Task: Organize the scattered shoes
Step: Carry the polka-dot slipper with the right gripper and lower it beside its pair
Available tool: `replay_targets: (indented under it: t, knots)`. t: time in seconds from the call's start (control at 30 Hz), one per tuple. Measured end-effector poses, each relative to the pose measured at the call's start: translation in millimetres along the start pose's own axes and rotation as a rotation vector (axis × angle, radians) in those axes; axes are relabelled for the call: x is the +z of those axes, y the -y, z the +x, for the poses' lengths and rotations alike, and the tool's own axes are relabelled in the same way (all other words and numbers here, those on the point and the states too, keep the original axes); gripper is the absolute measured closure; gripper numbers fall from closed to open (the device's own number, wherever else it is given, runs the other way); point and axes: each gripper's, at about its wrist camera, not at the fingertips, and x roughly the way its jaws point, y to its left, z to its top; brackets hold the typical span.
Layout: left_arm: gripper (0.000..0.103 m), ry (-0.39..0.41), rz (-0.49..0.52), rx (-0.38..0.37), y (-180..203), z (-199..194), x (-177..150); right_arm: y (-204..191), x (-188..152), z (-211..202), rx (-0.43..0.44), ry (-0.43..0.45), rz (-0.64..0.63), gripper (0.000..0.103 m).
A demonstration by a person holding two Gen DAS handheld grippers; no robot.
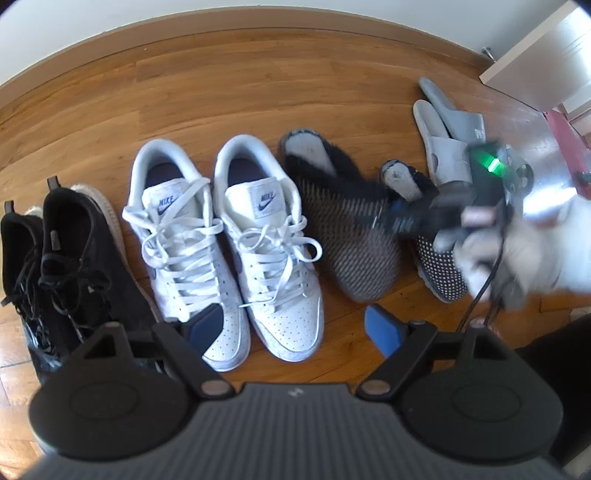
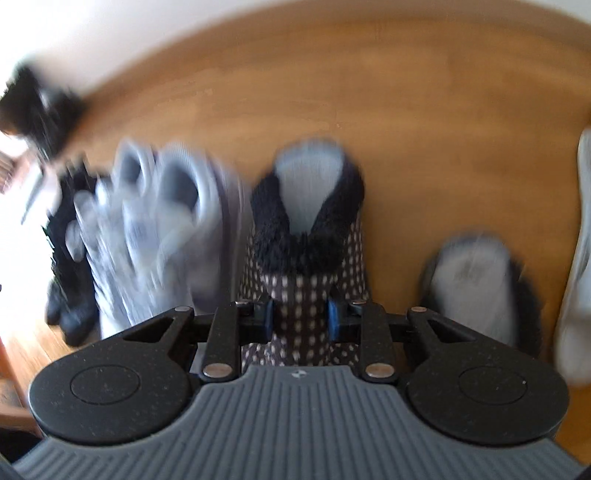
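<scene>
Shoes stand in a row on the wood floor (image 1: 258, 81): a black sneaker pair (image 1: 62, 258), a white Nike pair (image 1: 221, 243), a dotted fur-lined slipper (image 1: 347, 229), its mate (image 1: 436, 266) and grey slides (image 1: 443, 129). My left gripper (image 1: 295, 328) is open and empty above the white sneakers' toes. My right gripper (image 2: 300, 317) is shut on the dotted slipper (image 2: 306, 221), gripping its toe part; it shows blurred in the left wrist view (image 1: 402, 218). The mate slipper (image 2: 476, 280) lies to the right.
A white wall and baseboard (image 1: 258, 22) run behind the shoes. A white cabinet (image 1: 546, 62) stands at the far right. In the right wrist view the white sneakers (image 2: 159, 229) and black sneakers (image 2: 62, 258) are blurred at left.
</scene>
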Motion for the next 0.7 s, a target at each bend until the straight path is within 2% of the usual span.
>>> replay_targets:
  t: [0.1,0.2,0.23,0.27,0.4,0.47,0.53,0.6,0.7]
  knots:
    - [0.020,-0.004,-0.013,0.010,-3.4,2.0,0.2,-13.8,-8.2,2.9,-0.012,0.013,-0.082,0.078]
    - [0.020,-0.011,-0.018,0.019,-4.2,3.8,1.2,-14.1,-0.4,4.1,-0.009,0.014,-0.079,0.078]
    - [0.020,-0.012,-0.016,0.018,-4.0,3.6,1.7,-14.0,3.0,5.2,0.004,0.000,-0.083,0.074]
    - [0.020,-0.011,-0.011,0.018,-2.9,3.3,2.2,-13.9,6.1,6.8,0.019,-0.018,-0.090,0.064]
    - [0.020,0.011,-0.005,0.023,-2.4,-2.8,5.1,-4.7,15.0,-17.3,0.060,-0.001,-0.173,0.037]
    - [0.020,0.024,-0.013,0.027,-4.8,-5.5,5.9,2.7,12.0,-38.2,0.060,0.021,-0.206,0.008]
    - [0.020,0.024,-0.021,0.030,-7.7,-5.3,6.1,22.1,-1.2,-63.2,0.008,0.036,-0.242,0.000]
    - [0.020,0.017,-0.025,0.036,-9.5,-3.2,7.2,41.9,-15.5,-85.0,-0.051,0.044,-0.271,0.000]
    - [0.020,0.001,-0.030,0.044,-10.3,2.4,10.4,69.1,-39.1,-91.3,-0.139,-0.012,-0.272,0.000]
